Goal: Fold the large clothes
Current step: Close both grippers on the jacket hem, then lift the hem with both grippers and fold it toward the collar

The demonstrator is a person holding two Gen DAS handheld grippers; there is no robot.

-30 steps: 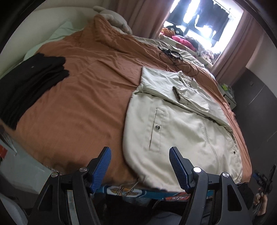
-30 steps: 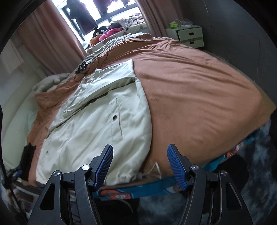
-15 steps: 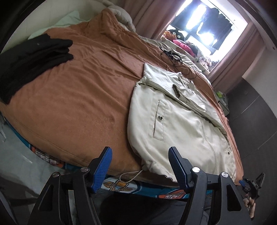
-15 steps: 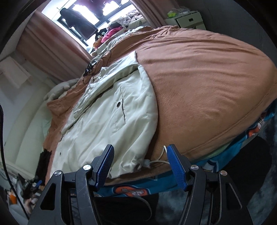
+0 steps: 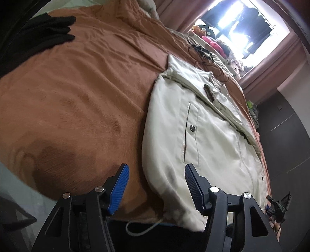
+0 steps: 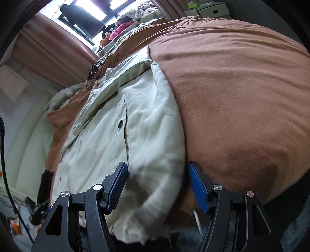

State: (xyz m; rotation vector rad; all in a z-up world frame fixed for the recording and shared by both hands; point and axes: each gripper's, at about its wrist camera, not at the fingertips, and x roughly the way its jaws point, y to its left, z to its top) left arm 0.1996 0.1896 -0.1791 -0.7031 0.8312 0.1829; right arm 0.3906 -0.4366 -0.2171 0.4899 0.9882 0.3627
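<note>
A cream jacket (image 5: 203,135) lies flat on a bed under a brown blanket (image 5: 77,97), its sleeves folded across the top and its hem at the near edge. My left gripper (image 5: 155,186) is low over the hem's left corner. Its jaws are closing with the corner fabric between them, but the blue pads (image 5: 119,186) do not press on it. In the right wrist view, the jacket (image 6: 135,126) fills the left half. My right gripper (image 6: 158,184) stands open astride the hem's right corner, with fabric between its fingers.
A stack of black clothes (image 5: 38,36) sits at the bed's far left. Black cables (image 5: 201,51) lie beyond the jacket's collar. A white drawstring (image 5: 143,226) hangs off the hem over the bed's edge. A white nightstand (image 6: 211,10) stands at the far right.
Both grippers have sunk toward the bed's near edge, and the jacket now looms larger. The hem corners that lay ahead of the fingers now sit between them. The left jaws have narrowed a little.
</note>
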